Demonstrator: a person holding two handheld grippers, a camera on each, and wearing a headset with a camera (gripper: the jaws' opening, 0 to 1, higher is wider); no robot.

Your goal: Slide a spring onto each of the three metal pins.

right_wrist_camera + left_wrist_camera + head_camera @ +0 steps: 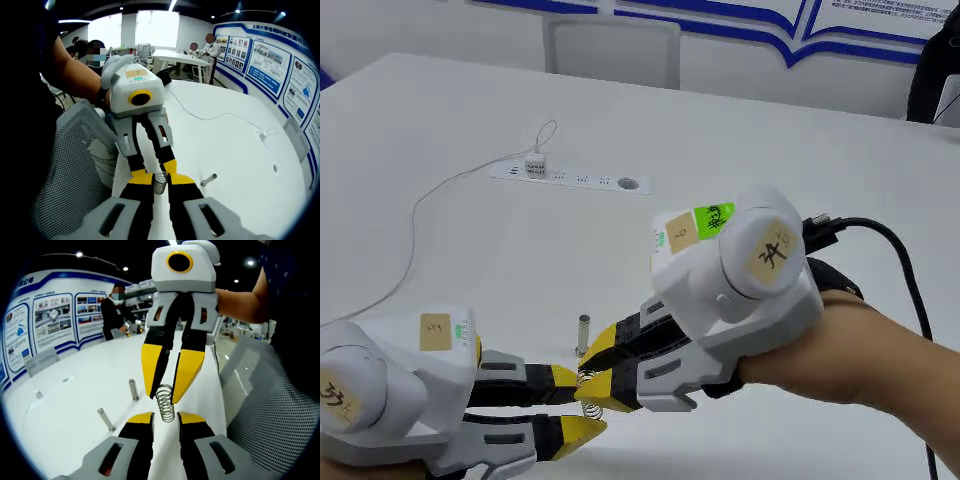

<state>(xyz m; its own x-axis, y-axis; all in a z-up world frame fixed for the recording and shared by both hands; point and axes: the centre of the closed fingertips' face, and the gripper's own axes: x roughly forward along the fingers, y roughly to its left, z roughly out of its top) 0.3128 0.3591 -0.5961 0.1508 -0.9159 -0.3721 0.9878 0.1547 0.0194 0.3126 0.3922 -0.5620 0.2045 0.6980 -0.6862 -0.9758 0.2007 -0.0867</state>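
Note:
A small steel spring (603,405) hangs between the tips of both grippers, just above the white table (740,150). My right gripper (584,380) comes in from the right and is shut on the spring. My left gripper (588,403) faces it with its jaws spread around the spring's other end. In the left gripper view the spring (165,405) rises between my left gripper's (166,416) jaws into the right gripper (164,397). One metal pin (584,332) stands just behind the tips. A ridged pin (133,389) and a bare pin (106,420) stand to the left.
A white power strip (570,178) with a plugged-in adapter and a thin cable (415,225) lies further back on the table. A black cable (890,240) trails from my right gripper. A mesh chair (270,400) stands at the table's edge. People stand in the background (114,315).

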